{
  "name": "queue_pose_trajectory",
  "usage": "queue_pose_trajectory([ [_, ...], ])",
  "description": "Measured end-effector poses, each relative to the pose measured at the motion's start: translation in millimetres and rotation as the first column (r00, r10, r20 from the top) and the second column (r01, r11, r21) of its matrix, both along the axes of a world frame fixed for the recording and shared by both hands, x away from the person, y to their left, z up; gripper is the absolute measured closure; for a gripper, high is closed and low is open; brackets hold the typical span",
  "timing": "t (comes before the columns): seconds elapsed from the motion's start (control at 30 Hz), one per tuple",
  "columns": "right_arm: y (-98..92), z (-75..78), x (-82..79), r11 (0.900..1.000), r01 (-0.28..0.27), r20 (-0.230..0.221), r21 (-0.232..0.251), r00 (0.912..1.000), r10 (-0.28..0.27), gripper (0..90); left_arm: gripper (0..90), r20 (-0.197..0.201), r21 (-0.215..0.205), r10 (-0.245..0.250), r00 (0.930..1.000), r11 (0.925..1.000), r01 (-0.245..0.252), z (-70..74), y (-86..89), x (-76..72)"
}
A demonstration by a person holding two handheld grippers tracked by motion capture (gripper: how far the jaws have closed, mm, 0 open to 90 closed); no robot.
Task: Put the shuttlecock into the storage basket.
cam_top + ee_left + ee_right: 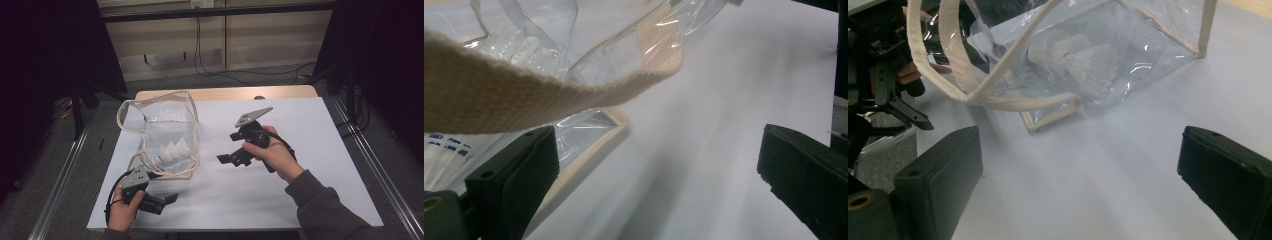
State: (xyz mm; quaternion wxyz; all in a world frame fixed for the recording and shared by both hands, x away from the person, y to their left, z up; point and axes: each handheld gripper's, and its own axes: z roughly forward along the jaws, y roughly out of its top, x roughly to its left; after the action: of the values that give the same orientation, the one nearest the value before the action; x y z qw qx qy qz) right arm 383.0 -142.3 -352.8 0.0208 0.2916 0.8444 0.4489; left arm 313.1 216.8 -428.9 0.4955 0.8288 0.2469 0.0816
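Lying on the white table (280,200) is a clear plastic bag (167,132) trimmed with cream webbing, and it is serving as the reference point for this inspection. Inside it, white feather shuttlecocks (172,151) are resting against its lower wall; the right gripper view is showing them (1083,62) through the plastic. A cream strap (524,95) is arching just above and ahead of the left tongs (167,199), which are sitting just below the bag's near corner with jaws standing wide and holding nothing. The right tongs (229,159) are hovering to the right of the bag, a little apart from it, jaws likewise spread wide and empty, pointing toward the bag's side.

Judging from this, the step in hand is the approach to the bag, with neither tool yet engaged. The next move is probably calling for the left tongs to be closing on the strap or the webbing rim to steady the opening, while the right tongs are reaching in for a shuttlecock. The thin plastic is likely to be shifting under any push.
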Motion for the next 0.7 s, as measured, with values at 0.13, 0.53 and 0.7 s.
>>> queue_pose_trajectory([
  [0.13, -5.8, -5.5, -1.1, 1.000, 0.006, -0.002, -0.008, 1.0000, -0.006, 3.6, 3.2, 0.000, 0.002, -0.001, 1.0000, 1.0000, 0.001, -0.1, 0.1, 0.1],
  [0.53, -23.6, -19.3, -5.9, 1.000, 0.029, -0.003, 0.001, 0.9996, -0.029, 3.6, 3.2, -0.001, 0.002, -0.003, 1.0000, 1.0000, 0.003, -0.2, -0.1, 0.1],
  [0.7, -29.7, -24.8, -8.3, 0.999, 0.043, -0.008, -0.003, 0.9990, -0.043, 3.7, 3.2, -0.001, 0.000, -0.004, 1.0000, 1.0000, 0.004, -0.4, -0.4, 0.1],
])
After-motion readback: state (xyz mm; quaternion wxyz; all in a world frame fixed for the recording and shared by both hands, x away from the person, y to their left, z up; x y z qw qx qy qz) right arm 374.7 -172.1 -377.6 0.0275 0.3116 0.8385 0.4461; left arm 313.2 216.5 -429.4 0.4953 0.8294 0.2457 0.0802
